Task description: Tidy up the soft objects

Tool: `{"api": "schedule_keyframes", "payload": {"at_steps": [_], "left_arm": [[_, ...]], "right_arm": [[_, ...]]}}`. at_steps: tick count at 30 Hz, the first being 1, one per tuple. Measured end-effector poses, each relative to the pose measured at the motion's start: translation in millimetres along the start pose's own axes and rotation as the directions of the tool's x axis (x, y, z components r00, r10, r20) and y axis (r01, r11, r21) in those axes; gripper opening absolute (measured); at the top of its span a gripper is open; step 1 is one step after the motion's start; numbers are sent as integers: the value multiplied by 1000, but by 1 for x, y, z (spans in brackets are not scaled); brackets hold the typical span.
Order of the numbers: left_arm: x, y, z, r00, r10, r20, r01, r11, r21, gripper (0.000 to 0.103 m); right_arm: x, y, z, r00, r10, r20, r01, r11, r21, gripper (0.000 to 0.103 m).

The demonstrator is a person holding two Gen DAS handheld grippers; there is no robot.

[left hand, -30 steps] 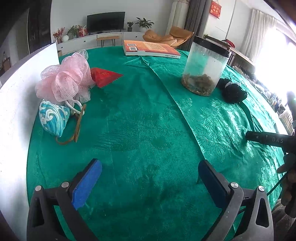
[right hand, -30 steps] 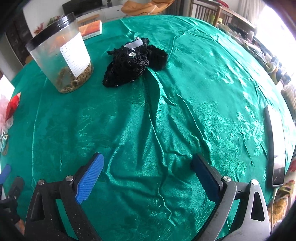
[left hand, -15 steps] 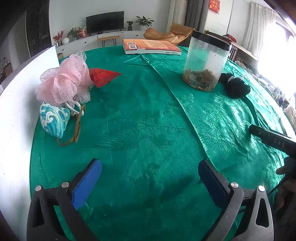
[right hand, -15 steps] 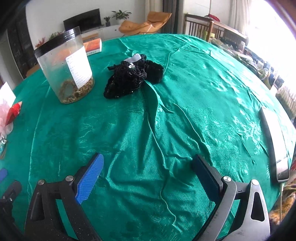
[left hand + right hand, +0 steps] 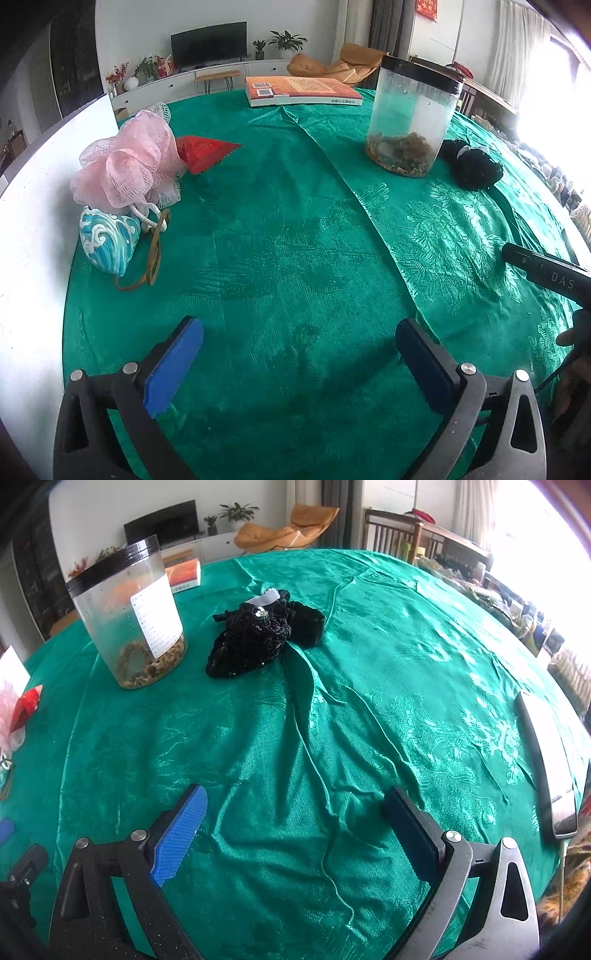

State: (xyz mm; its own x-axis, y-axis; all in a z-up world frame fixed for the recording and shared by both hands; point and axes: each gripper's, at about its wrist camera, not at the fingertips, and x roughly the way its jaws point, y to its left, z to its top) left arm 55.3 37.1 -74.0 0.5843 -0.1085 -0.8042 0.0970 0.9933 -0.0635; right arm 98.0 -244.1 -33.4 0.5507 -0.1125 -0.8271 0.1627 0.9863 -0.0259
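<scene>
We had both tongs wide open and empty, left gripper (image 5: 299, 363), right gripper (image 5: 295, 829), "DAS" readable on a black bar (image 5: 546, 271), labelled jar (image 5: 129, 616) beside black mesh bundle (image 5: 255, 638).

Bright window glare blows out the right; fisheye edges curve darkly.

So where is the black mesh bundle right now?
In the right wrist view, the black mesh bundle lies upper left of centre on the green tablecloth, just right of the clear jar.
</scene>
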Motion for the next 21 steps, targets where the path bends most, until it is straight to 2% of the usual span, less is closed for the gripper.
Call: {"api": "schedule_keyframes", "payload": {"at_steps": [21], "left_arm": [[1, -1, 0, 1000, 5, -2, -5, 1000, 5, 103]], "right_arm": [[1, -2, 2, 1000, -2, 0, 2, 1000, 1, 98]]}}
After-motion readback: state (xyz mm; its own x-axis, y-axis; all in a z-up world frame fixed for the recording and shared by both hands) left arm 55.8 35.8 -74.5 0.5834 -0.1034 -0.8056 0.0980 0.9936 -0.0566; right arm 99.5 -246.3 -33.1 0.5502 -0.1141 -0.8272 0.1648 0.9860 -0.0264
